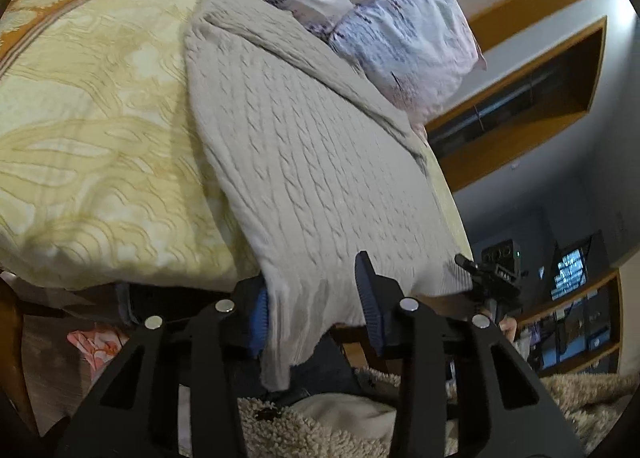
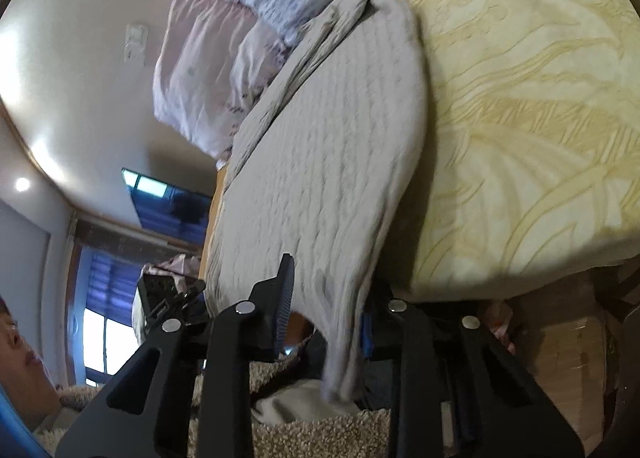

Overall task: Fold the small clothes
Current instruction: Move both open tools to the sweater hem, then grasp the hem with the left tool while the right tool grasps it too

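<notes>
One pale grey cable-knit sweater (image 1: 312,162) flat on yellow patterned bedspread (image 1: 92,130), hem overhanging, left gripper (image 1: 316,310) and right gripper (image 2: 326,310) half-open around hem, grip uncertain, two floral pillows (image 1: 400,18) beyond

No readable text; white mark on black device (image 1: 505,277) too blurred.
</notes>
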A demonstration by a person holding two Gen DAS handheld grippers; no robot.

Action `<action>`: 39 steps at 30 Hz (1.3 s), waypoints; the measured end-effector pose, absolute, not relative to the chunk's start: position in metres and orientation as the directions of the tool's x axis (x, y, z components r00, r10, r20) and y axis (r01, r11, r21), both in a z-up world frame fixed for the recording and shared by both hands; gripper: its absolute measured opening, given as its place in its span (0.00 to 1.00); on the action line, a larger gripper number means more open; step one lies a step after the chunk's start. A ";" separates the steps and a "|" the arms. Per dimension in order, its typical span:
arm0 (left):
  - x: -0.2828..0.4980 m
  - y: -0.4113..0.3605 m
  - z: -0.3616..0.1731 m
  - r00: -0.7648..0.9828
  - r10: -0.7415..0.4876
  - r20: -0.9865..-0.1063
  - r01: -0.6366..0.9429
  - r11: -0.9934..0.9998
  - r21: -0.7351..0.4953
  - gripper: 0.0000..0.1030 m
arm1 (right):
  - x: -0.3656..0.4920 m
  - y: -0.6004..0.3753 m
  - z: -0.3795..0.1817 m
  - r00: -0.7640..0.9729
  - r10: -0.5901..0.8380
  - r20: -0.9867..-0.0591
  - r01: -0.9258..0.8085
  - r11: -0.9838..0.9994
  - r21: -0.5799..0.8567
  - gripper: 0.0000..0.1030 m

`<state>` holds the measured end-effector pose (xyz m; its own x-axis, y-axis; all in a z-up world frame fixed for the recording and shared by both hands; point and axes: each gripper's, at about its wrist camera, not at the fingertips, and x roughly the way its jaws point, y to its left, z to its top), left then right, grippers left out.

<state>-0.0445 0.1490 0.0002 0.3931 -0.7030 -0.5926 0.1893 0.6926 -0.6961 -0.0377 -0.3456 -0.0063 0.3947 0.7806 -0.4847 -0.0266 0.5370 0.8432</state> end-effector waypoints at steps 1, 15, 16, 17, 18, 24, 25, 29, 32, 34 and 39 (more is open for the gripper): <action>-0.046 0.146 -0.001 0.382 -0.707 -0.596 0.196 0.692 -0.695 0.37 | -0.039 -0.344 -0.005 0.390 0.784 -0.483 -0.036 0.537 0.843 0.28; -0.038 0.139 0.014 0.417 -0.640 -0.646 0.249 0.763 -0.596 0.06 | -0.036 -0.335 0.037 0.522 0.718 -0.459 -0.181 0.620 0.764 0.07; -0.038 0.142 0.017 0.429 -0.632 -0.645 0.254 0.770 -0.585 0.06 | -0.035 -0.335 0.044 0.548 0.706 -0.449 -0.200 0.631 0.750 0.07; -0.035 0.144 0.021 0.443 -0.624 -0.644 0.257 0.776 -0.576 0.06 | -0.033 -0.335 0.050 0.567 0.696 -0.441 -0.212 0.641 0.738 0.07; -0.032 0.146 0.025 0.457 -0.620 -0.638 0.258 0.779 -0.572 0.06 | -0.032 -0.335 0.054 0.580 0.687 -0.437 -0.220 0.650 0.728 0.07; -0.002 0.172 0.055 0.577 -0.579 -0.577 0.241 0.795 -0.557 0.06 | -0.019 -0.335 0.079 0.678 0.617 -0.400 -0.257 0.709 0.657 0.07; 0.003 0.174 0.058 0.586 -0.577 -0.569 0.237 0.793 -0.561 0.06 | -0.016 -0.335 0.083 0.696 0.604 -0.389 -0.262 0.717 0.646 0.07; 0.029 0.177 0.072 0.618 -0.553 -0.559 0.236 0.809 -0.539 0.06 | -0.003 -0.333 0.099 0.747 0.557 -0.364 -0.268 0.752 0.602 0.06; 0.048 0.174 0.081 0.630 -0.536 -0.562 0.238 0.822 -0.517 0.06 | 0.010 -0.325 0.111 0.767 0.530 -0.361 -0.276 0.781 0.561 0.06; 0.063 0.172 0.087 0.640 -0.527 -0.559 0.239 0.828 -0.507 0.06 | 0.020 -0.322 0.117 0.776 0.516 -0.362 -0.276 0.794 0.541 0.06; 0.100 0.168 0.097 0.656 -0.502 -0.563 0.236 0.845 -0.479 0.06 | 0.043 -0.320 0.125 0.789 0.497 -0.361 -0.268 0.807 0.526 0.06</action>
<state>0.0999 0.1676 0.0969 0.6564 -0.5022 -0.5630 0.2357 0.8454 -0.4792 0.0430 -0.3202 0.1248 0.7894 0.4968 -0.3606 -0.2679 0.8073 0.5259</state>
